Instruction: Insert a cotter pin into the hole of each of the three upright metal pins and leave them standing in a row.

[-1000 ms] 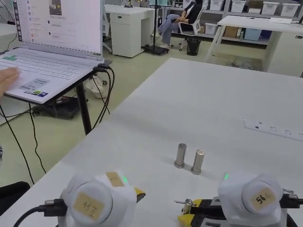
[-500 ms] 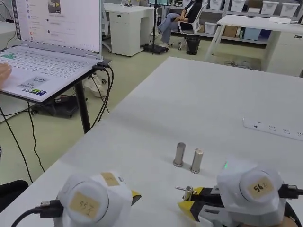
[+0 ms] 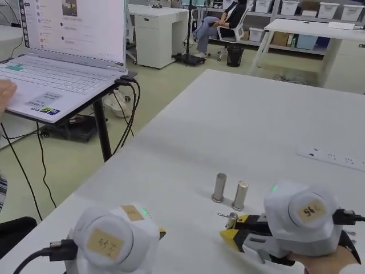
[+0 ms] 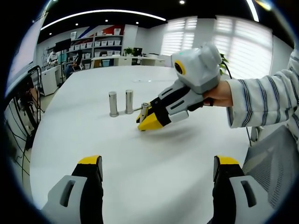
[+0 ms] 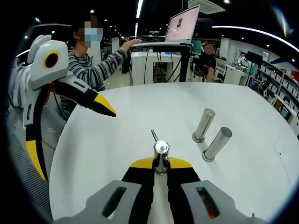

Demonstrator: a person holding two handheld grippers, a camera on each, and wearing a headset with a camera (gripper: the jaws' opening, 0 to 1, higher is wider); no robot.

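Head view: the right hand-held gripper is gripping the third metal pin low over the worktop. It is just in front of the two upright pins, which are standing side by side, near it but apart. A thin cotter pin is sticking out sideways from the held pin, so I am judging that the step in hand is setting this one down to finish the row.

Left gripper view: the left hand-held gripper is hanging with its jaws spread wide and is holding nothing, well apart from the work. Whether the held pin's base is touching the worktop, I cannot tell.

Right gripper view: the jaws are clamping the pin, and the cotter pin is not pointing toward the two neighbours. To do this well, the person should be keeping the pin vertical, bringing it in line with the other two and seating the base flat. Then the jaws should be opening slowly, so that neither they nor the cotter pin are knocking the nearest pin.
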